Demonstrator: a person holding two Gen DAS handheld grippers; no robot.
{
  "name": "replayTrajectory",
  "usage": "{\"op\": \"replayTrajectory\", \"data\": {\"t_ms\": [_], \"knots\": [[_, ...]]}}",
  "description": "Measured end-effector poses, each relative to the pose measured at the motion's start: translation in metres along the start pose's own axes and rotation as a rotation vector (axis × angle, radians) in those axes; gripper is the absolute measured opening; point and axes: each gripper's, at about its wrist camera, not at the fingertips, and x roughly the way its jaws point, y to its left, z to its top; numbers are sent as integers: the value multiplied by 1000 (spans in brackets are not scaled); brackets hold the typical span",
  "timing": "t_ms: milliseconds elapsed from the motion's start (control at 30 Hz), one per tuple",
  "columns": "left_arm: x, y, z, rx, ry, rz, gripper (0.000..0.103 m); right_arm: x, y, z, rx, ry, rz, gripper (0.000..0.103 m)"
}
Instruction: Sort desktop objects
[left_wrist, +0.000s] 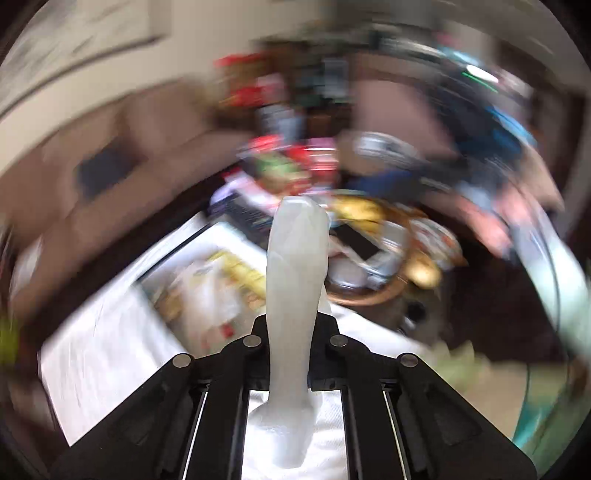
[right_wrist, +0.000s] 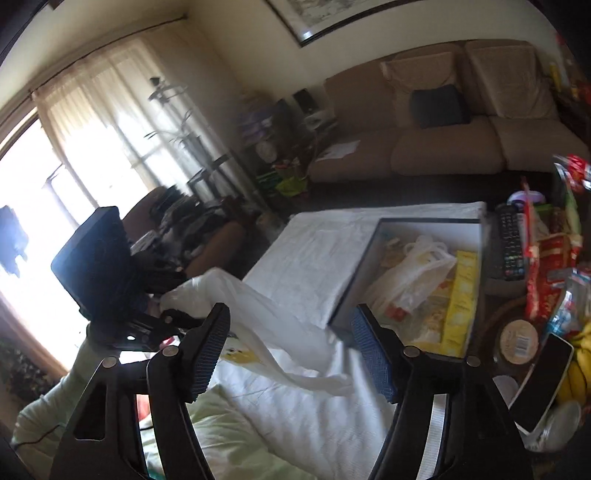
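My left gripper (left_wrist: 291, 325) is shut on a white plastic bag (left_wrist: 295, 266), which stands up between its jaws; the left wrist view is blurred by motion. In the right wrist view the left gripper (right_wrist: 173, 314) is at the left, holding the same bag (right_wrist: 258, 314), which trails across the white cloth. My right gripper (right_wrist: 291, 350) is open and empty, just above the bag's trailing end. A shallow box (right_wrist: 428, 221) beyond holds another plastic bag (right_wrist: 413, 273) and yellow packets (right_wrist: 458, 295).
A white cloth (right_wrist: 314, 243) covers the table. A remote control (right_wrist: 511, 240), snack packets (right_wrist: 550, 273), a phone (right_wrist: 543, 380), bananas (right_wrist: 580, 365) and a round lid (right_wrist: 519, 338) crowd the right side. A brown sofa (right_wrist: 443, 140) stands behind.
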Motion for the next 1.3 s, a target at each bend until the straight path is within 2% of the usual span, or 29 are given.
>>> {"op": "replayTrajectory", "data": {"t_ms": [67,133,200,333,467,567,600,700,733,800,867,900,1000,1133,1300], "knots": [[0,26,9,-194,-33,-25,6,-11,-4,-11,-11,-75,-60,74],[-1,38,20,-290,-54,23,6,-12,8,-28,-61,-142,-137,74],[0,46,30,-379,-59,44,6,-2,30,-49,-148,-193,-178,78],[9,61,45,-551,-60,8,6,44,71,-77,-276,-222,-231,80],[24,64,60,-635,-73,-52,7,90,73,-75,-231,-237,-242,80],[30,70,67,-693,-102,-81,7,103,58,-70,-145,-287,-238,81],[35,75,70,-722,-111,-97,7,105,52,-69,-121,-303,-242,84],[49,91,75,-806,-156,-146,7,113,37,-54,-131,-335,-319,83],[54,96,76,-829,-176,-158,7,119,29,-46,-134,-319,-364,81],[66,111,73,-886,-207,-175,7,131,9,-27,-127,-249,-394,32],[83,132,69,-934,-229,-198,7,143,-15,-12,-108,-187,-403,31],[92,139,65,-949,-231,-205,7,147,-24,-6,-111,-179,-420,24],[122,167,47,-1026,-263,-257,7,160,-50,12,-141,-163,-484,17],[169,200,10,-1155,-315,-282,7,187,-84,35,-200,-137,-548,16],[240,222,-44,-1310,-296,-267,7,241,-135,53,-218,-63,-581,16]]}}
